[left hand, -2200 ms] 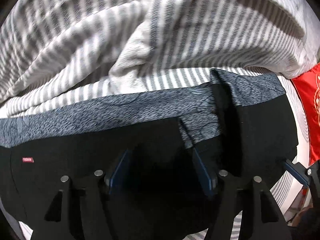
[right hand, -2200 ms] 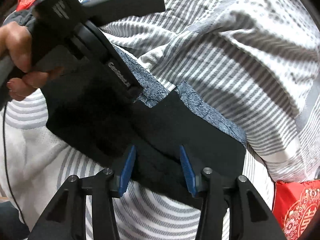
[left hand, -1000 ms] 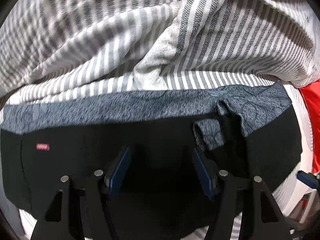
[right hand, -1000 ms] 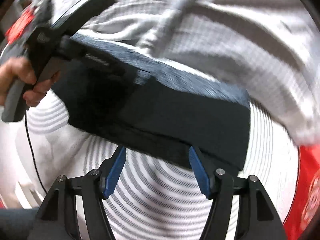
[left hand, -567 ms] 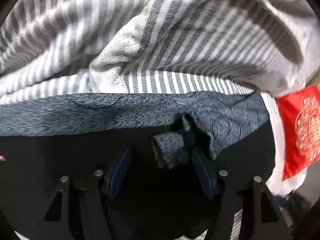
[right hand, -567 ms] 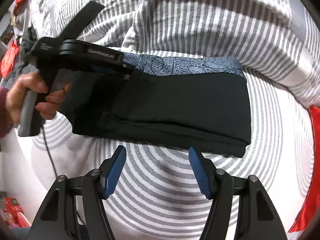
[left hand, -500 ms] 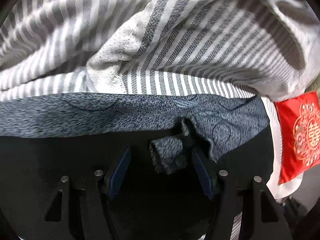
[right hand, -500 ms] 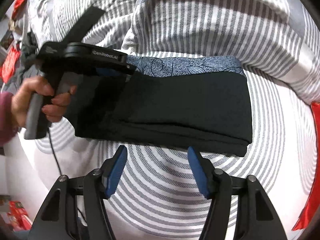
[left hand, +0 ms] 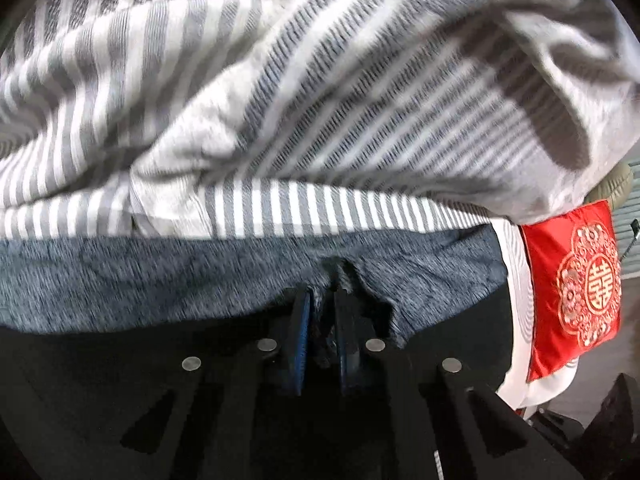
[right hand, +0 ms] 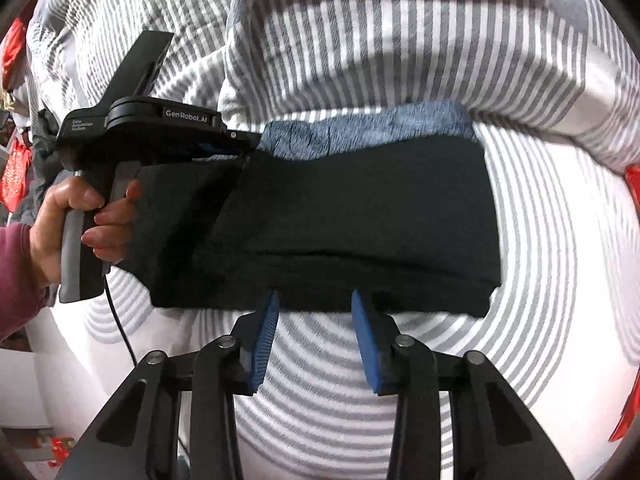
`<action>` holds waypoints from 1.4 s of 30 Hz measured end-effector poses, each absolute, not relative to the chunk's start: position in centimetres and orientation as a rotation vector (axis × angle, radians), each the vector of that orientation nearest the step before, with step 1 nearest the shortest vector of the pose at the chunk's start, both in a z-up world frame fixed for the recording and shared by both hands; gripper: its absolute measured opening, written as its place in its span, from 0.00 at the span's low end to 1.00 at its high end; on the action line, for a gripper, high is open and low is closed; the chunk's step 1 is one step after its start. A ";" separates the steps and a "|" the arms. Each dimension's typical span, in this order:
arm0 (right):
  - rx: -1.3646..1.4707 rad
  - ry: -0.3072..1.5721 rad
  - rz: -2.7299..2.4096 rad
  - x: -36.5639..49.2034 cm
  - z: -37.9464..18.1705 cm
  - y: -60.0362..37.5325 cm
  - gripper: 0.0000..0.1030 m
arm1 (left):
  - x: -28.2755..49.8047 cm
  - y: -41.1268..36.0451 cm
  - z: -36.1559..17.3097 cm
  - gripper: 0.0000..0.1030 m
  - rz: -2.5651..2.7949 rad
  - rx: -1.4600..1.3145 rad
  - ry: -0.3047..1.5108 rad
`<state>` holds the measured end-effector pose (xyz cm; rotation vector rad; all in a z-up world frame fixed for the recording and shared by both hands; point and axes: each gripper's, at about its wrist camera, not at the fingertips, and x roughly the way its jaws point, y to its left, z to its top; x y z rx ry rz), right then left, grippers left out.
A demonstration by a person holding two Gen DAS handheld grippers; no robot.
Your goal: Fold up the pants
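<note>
Black pants (right hand: 360, 216) with a grey-blue patterned inner band (right hand: 360, 132) lie folded into a flat rectangle on the bed. In the left wrist view my left gripper (left hand: 322, 300) is shut on a bunched bit of the grey-blue band (left hand: 160, 284) at the pants' far edge. The right wrist view shows that gripper (right hand: 240, 148) at the pants' far left, held by a hand. My right gripper (right hand: 314, 302) is open, its blue fingertips (right hand: 268, 320) at the pants' near edge, with no cloth between them.
A grey-and-white striped duvet (right hand: 400, 40) is bunched up just behind the pants. The sheet (right hand: 400, 380) has grey concentric rings. A red embroidered cushion (left hand: 576, 292) lies at the right. A cable (right hand: 120, 320) hangs from the left gripper's handle.
My left gripper has shut on the patterned band; half a second ago it was open around it. My right gripper has moved up to the pants' near edge and narrowed somewhat.
</note>
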<state>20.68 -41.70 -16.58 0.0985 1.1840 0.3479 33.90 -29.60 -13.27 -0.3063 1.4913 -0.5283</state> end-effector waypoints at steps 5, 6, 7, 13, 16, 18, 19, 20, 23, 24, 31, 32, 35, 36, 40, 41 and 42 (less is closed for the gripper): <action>0.024 1.115 0.381 22.7 -15.8 -40.0 0.43 | 33.8 -29.6 -13.7 0.13 -0.517 -0.236 1.496; 0.026 1.107 0.388 23.4 -15.8 -39.7 0.43 | 33.6 -29.4 -13.7 0.13 -0.510 -0.229 1.498; 0.030 1.099 0.384 24.5 -15.9 -39.3 0.43 | 33.5 -29.3 -13.8 0.13 -0.496 -0.232 1.500; -0.035 1.221 0.352 26.9 -20.4 -36.3 0.44 | 32.8 -27.8 -11.7 0.13 -0.404 -0.179 1.481; -0.079 1.224 0.490 24.1 -18.9 -35.7 0.45 | 31.8 -27.7 -9.6 0.13 -0.419 -0.124 1.457; -0.036 1.196 0.469 23.1 -17.5 -37.6 0.44 | 30.9 -28.2 -8.1 0.13 -0.443 -0.085 1.442; 0.011 1.187 0.421 23.1 -16.8 -39.4 0.44 | 30.6 -28.7 -7.4 0.13 -0.456 -0.077 1.436; 0.060 1.185 0.374 23.3 -16.5 -41.0 0.44 | 30.4 -29.1 -7.1 0.13 -0.467 -0.078 1.433; 0.265 1.200 0.221 25.0 -16.4 -46.8 0.44 | 29.7 -32.0 -6.4 0.13 -0.522 -0.077 1.433; 0.304 1.207 0.181 25.7 -16.6 -48.2 0.44 | 29.5 -33.0 -6.5 0.13 -0.530 -0.069 1.433; 0.310 1.264 0.160 28.5 -20.2 -48.9 0.44 | 27.7 -36.4 -10.9 0.13 -0.440 -0.008 1.453; 0.280 1.255 0.153 28.3 -20.7 -48.4 0.45 | 27.4 -36.4 -10.9 0.13 -0.441 -0.003 1.442; 0.278 1.225 0.153 28.2 -20.9 -47.9 0.48 | 26.9 -37.4 -10.6 0.13 -0.441 0.076 1.434; 0.282 1.225 0.156 28.3 -20.9 -48.0 0.48 | 26.9 -37.9 -10.7 0.13 -0.438 0.096 1.434; 0.273 1.231 0.182 27.6 -21.0 -48.3 0.50 | 27.0 -40.0 -11.0 0.52 -0.476 0.065 1.451; 0.279 1.231 0.189 27.7 -21.0 -48.4 0.49 | 26.9 -40.9 -11.2 0.74 -0.533 0.034 1.459; 0.295 1.226 0.197 27.7 -21.0 -48.6 0.50 | 26.7 -41.7 -11.2 0.74 -0.527 0.071 1.457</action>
